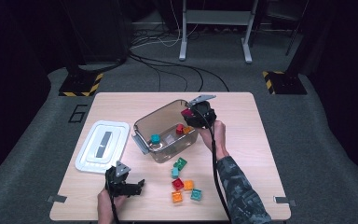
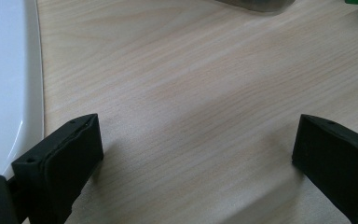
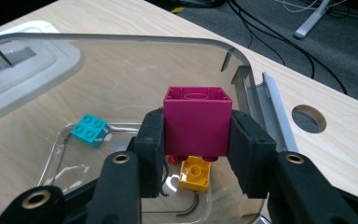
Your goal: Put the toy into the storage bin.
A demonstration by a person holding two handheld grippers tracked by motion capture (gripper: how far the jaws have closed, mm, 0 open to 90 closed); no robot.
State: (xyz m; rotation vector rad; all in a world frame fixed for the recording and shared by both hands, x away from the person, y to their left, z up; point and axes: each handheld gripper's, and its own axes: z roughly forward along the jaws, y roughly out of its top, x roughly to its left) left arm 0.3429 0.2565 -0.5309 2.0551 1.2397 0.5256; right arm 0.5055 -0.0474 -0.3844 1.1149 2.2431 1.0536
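A clear plastic box stands on the middle of the wooden table, with a teal brick, a red brick and an orange brick inside. My right gripper hangs over the box's right end, shut on a magenta brick held upside down between its pads. Below that brick, on the box floor, lie a yellow-orange brick and a teal brick. My left gripper rests low near the table's front left, jaws wide open over bare wood.
The white box lid lies flat left of the box, and its edge runs just left of my left jaw. Several loose bricks, green, teal, red and orange, sit in front of the box. A round hole pierces the table beyond the box.
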